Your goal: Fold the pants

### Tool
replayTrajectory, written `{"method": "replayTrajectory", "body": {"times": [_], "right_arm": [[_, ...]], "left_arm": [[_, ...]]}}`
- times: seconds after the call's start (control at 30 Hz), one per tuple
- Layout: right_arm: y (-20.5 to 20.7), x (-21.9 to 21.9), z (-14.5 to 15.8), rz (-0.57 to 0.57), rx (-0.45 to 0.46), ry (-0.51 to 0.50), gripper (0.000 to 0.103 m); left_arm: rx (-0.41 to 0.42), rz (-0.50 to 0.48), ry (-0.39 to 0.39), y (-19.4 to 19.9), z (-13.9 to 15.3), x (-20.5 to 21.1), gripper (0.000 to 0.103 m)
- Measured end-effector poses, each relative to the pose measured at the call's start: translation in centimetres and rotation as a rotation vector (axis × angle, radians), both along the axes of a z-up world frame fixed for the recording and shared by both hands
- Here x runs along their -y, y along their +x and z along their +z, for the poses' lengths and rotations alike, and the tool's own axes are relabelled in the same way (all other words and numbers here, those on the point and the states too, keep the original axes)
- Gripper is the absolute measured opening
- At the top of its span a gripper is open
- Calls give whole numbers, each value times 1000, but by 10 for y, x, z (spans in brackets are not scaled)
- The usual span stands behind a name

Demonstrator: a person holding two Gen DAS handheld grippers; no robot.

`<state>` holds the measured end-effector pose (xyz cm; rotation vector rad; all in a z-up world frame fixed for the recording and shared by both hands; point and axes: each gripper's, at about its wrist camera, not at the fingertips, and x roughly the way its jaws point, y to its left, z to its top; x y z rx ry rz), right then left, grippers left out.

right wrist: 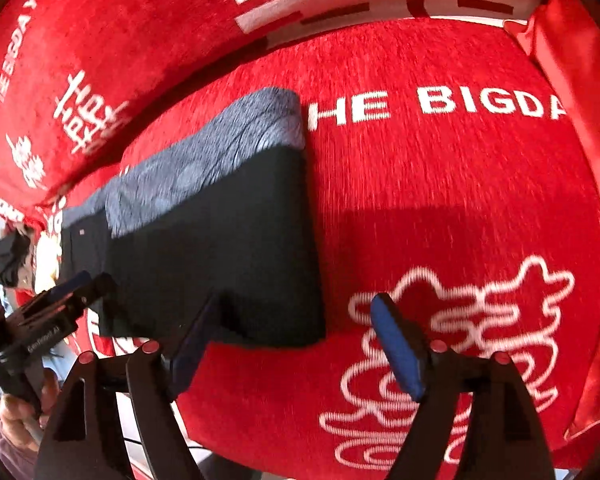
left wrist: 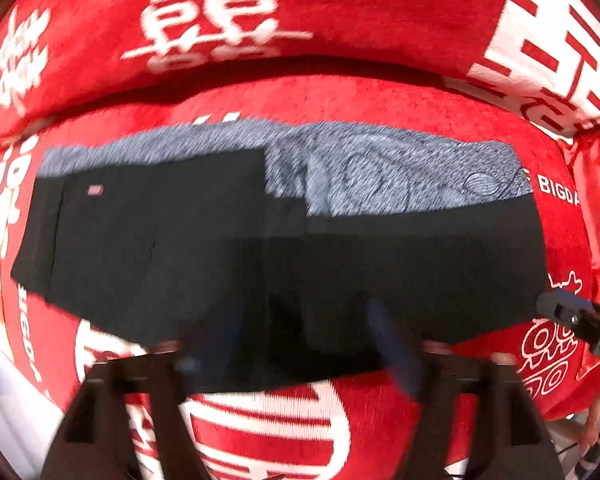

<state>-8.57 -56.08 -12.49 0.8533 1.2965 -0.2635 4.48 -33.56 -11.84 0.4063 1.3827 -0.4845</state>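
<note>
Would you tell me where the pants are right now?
The pants lie flat on the red blanket, ahead of the left gripper.

Pants [left wrist: 228, 240] lie flat on sofa seat [right wrist: 440, 184], patterned garment [left wrist: 380, 172] behind them, backrest [left wrist: 340, 12] beyond; left tongs [left wrist: 300, 332] over near edge.

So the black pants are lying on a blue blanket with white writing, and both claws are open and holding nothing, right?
Not quite: the blanket is red, not blue, as the right wrist view shows plainly. The rest holds: the black pants lie on it among white writing, and the left claw and the right claw are both open, holding nothing.
</note>
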Motion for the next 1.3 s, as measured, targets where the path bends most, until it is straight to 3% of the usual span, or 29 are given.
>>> {"method": "replayTrajectory", "body": {"times": [0.2,0.43,0.97,1.3], "right_arm": [[1,-20,6,74,-15,-37,86],[18,-47,21,120,-17,-127,102],[97,-158,32,159,-116,-155,102],[152,-209,23,288,-159,-194,102]], "left_arm": [[-9,65,0,-10,-2,-15,97],[-38,69,46,-6,-9,-35,97],[-102,87,32,55,-18,-141,97],[-133,243,-6,89,-32,-204,97]]}}
